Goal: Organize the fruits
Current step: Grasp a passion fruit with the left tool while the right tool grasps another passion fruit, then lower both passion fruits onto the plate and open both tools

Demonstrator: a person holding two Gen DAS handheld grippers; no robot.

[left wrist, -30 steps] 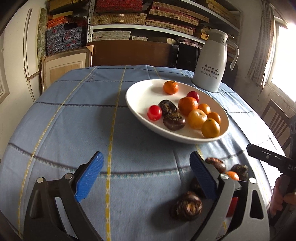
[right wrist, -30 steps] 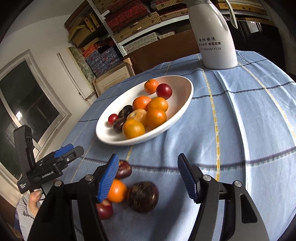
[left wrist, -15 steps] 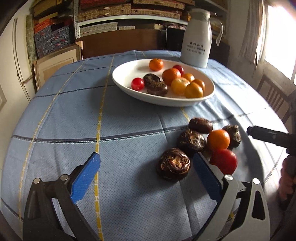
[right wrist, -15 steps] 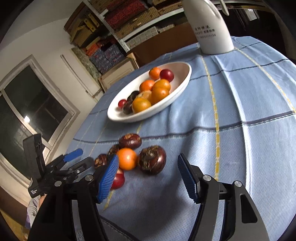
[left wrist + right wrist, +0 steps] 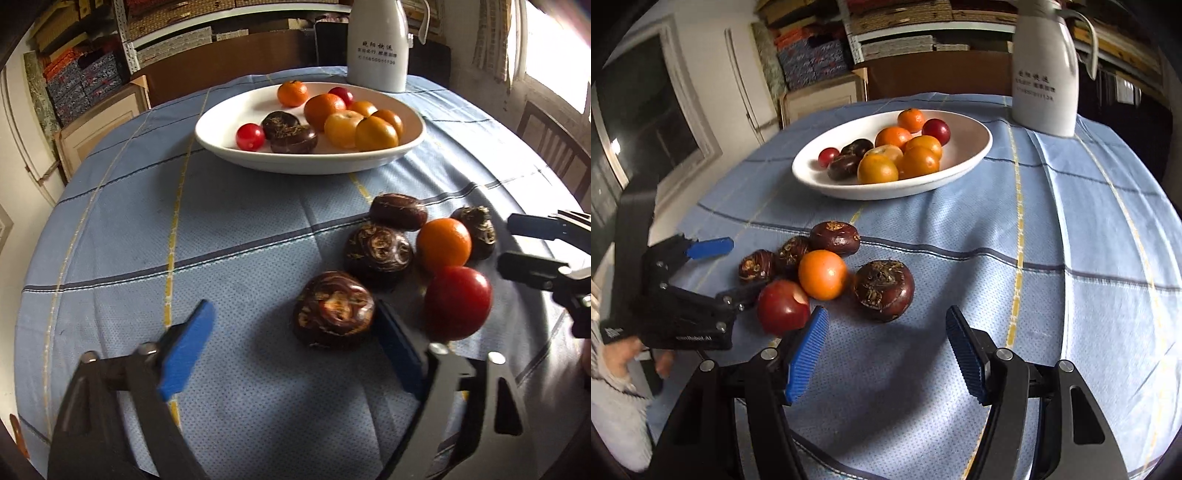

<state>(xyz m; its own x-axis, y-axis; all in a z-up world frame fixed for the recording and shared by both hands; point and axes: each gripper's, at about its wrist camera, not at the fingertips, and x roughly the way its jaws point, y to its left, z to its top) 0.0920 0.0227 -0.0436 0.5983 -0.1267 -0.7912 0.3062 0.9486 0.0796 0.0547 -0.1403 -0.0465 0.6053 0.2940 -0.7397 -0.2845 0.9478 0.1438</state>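
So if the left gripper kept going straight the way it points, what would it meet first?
Probably the nearest dark brown fruit, just inside the closing left gripper, by its right-hand pad; depth is uncertain.

Left gripper: black angular frame, blue ribbed pads, silver pivot screws at the finger bases. White lettering is seen on its body from the right wrist view, partly illegible. Right gripper: identical black frame, blue ribbed pads, silver screws, slotted cut-outs in the outer arms. A light striped sleeve is worn.
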